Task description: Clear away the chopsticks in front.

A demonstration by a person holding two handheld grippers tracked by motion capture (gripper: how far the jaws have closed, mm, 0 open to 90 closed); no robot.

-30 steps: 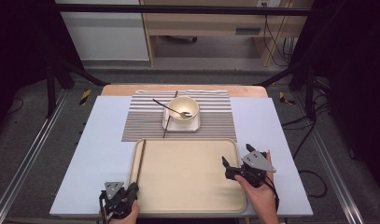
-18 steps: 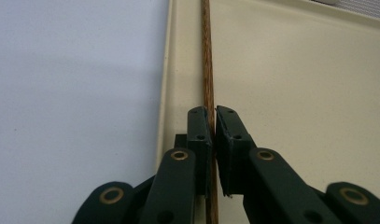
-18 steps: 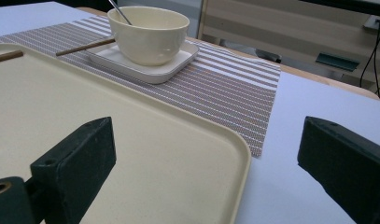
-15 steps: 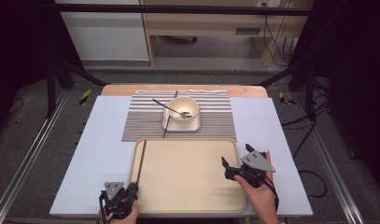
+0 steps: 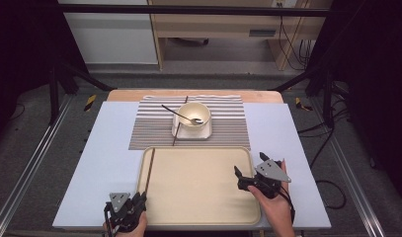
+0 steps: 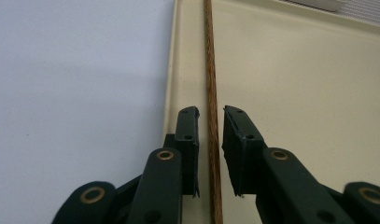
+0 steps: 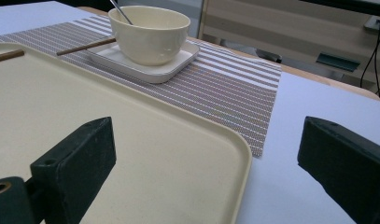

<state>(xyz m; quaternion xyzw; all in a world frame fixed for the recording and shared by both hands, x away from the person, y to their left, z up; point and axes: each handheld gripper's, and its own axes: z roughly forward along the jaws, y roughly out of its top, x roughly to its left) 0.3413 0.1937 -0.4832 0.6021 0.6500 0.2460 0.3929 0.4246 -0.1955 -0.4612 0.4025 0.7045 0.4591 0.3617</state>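
Note:
A thin brown chopstick (image 5: pixel 149 169) lies along the left side of the beige tray (image 5: pixel 198 197). My left gripper (image 5: pixel 140 196) is at the tray's near left corner. In the left gripper view the chopstick (image 6: pixel 210 70) runs between the jaws of the left gripper (image 6: pixel 210 112). The jaws have just been opening, and a narrow gap shows on each side of the stick. My right gripper (image 5: pixel 249 164) is wide open over the tray's right rim (image 7: pixel 243 154) with nothing between its fingers.
A cream bowl (image 5: pixel 194 114) with a spoon (image 5: pixel 181 114) in it stands on a white square plate (image 5: pixel 204 132) on a striped placemat (image 5: pixel 228 123) beyond the tray. A second chopstick (image 5: pixel 176 133) lies along the plate's left edge. The table's front edge is just below my hands.

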